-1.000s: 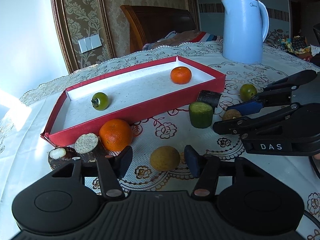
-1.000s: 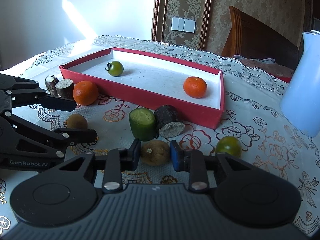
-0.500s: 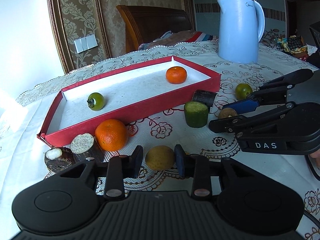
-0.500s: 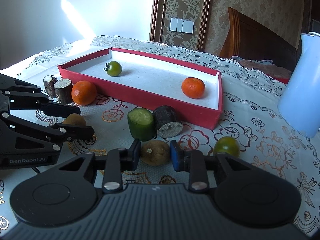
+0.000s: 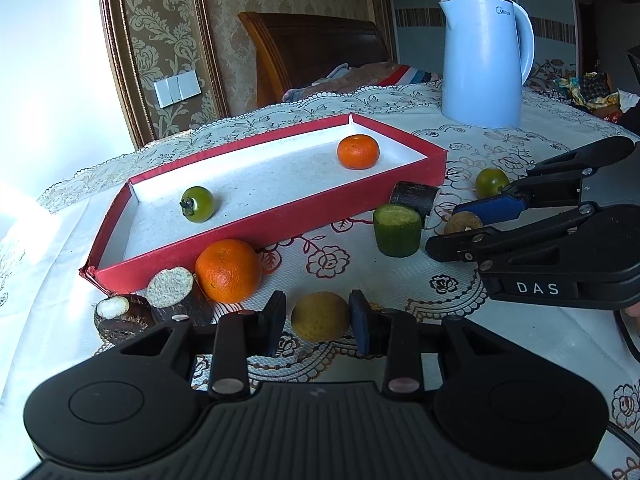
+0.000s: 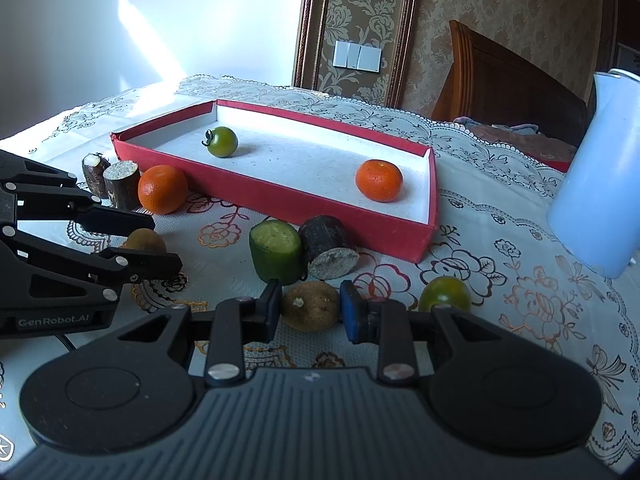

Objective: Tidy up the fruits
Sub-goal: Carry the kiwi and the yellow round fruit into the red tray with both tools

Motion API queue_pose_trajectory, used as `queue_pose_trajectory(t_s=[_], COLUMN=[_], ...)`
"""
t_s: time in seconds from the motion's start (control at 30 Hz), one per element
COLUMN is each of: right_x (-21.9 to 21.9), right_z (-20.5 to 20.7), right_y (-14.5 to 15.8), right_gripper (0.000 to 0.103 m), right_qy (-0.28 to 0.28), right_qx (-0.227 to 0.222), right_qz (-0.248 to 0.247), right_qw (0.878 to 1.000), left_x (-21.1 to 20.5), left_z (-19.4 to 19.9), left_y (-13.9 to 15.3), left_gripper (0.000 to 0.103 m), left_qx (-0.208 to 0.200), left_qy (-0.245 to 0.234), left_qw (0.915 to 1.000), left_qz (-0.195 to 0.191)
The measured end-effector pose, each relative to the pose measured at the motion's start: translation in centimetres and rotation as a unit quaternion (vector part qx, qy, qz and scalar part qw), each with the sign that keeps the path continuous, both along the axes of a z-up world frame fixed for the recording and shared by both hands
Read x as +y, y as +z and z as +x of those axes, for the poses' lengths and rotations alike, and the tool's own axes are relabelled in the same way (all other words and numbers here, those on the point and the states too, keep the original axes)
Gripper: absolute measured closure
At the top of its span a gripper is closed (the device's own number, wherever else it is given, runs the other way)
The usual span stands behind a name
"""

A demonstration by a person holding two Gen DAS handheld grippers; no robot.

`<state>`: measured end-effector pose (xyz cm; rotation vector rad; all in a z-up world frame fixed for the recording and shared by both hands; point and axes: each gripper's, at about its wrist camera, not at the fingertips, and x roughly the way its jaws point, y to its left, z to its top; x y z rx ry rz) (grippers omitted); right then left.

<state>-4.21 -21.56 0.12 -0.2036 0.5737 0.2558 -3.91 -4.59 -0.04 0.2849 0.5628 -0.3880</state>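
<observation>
Lace-covered and printed with flowers, the tablecloth [image 5: 460,344] carries everything in this papered room. At the near edge, the left gripper [image 5: 318,322] has its pads on both sides of a yellow-brown fruit [image 5: 319,316]; they look to be touching it, though I cannot tell how firmly. The right gripper [image 6: 308,310] brackets a second brown fruit [image 6: 310,306] the same way, its pads seemingly against the skin.

Just beyond the left gripper sit a large orange [image 5: 228,271] and two dark cut stubs [image 5: 170,292]. Beside the right gripper stand a green cucumber chunk [image 6: 276,250], a dark stub [image 6: 328,246] and, to the right, a green tomato [image 6: 444,298]. Farther off lies the red tray [image 5: 280,222], already holding a green tomato [image 5: 198,209] and a small orange [image 5: 357,151], with the blue kettle [image 5: 484,60] far right.

Round fruit may squirt out if the pads bite off-centre. The grippers are near each other, so lifting both toward the tray together risks a clash, or a knock that rolls the orange or topples the cucumber.
</observation>
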Motion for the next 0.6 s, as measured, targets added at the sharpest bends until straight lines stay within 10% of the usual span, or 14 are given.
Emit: queue_pose_trajectory(t_s=[0.6], right_x=[-1.2], right_z=[-0.5], right_y=[0.7], right_gripper=[0.074], right_qy=[-0.030], right_qx=[-0.026], right_qz=[0.024], right_qw=[0.999], left_x=[0.9], left_z=[0.1], left_y=[0.5], left_gripper=[0.073], left_qx=[-0.003], left_qy=[0.003], left_qw=[0.9998], left_qz=[-0.022])
